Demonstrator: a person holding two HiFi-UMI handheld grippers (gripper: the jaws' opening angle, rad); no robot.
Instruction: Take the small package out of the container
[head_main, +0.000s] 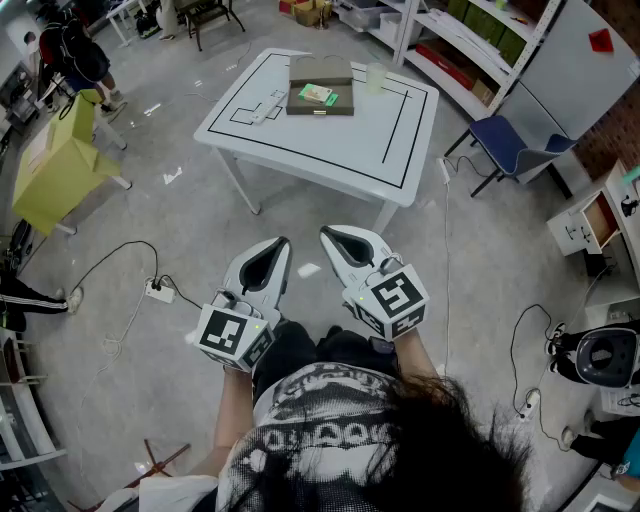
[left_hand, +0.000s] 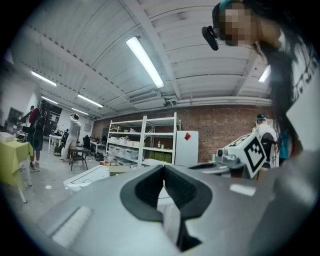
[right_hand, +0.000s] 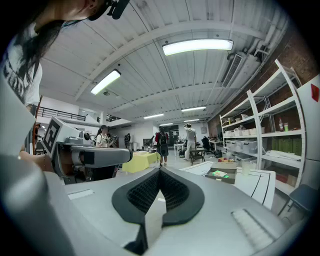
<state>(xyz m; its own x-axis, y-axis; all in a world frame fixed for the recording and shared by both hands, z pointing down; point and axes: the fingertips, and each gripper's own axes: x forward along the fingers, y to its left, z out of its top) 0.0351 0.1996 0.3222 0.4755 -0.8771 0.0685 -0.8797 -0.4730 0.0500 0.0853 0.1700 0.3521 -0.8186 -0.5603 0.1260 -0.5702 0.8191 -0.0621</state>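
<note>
Person is standing on the grey floor, well back from the white rectangular table with black line markings (head_main: 385, 150), holding both tools close in front of the body.

Left gripper (head_main: 278, 250) is pointing toward the table. In the left gripper view its dark pads are meeting at the tips (left_hand: 164, 167), jaws closed together and gripping nothing.

Right gripper (head_main: 330, 238) is hovering just beside the left one, the two apart and not touching. In the right gripper view its ribbed black pads are pressing against each other (right_hand: 160, 171); it is fully closed and carrying nothing.

The olive-brown open box container (head_main: 320, 72) is sitting toward the table's far edge, roughly midway between the far corners, with its lid standing open on the far side. The small green-and-white flat package (head_main: 317, 95) is lying inside the container, toward its left part. The right gripper view is also showing it in the tray (right_hand: 218, 174).

A translucent plastic cup (head_main: 375, 76) is standing upright just beside the container's right side, near the far edge. A small white object (head_main: 262, 113) is lying near the table's left edge; I cannot tell what it is.

A blue chair (head_main: 510, 145) is standing off the table's right corner. A yellow-green covered stand (head_main: 55, 165) is sitting well to the left.
</note>
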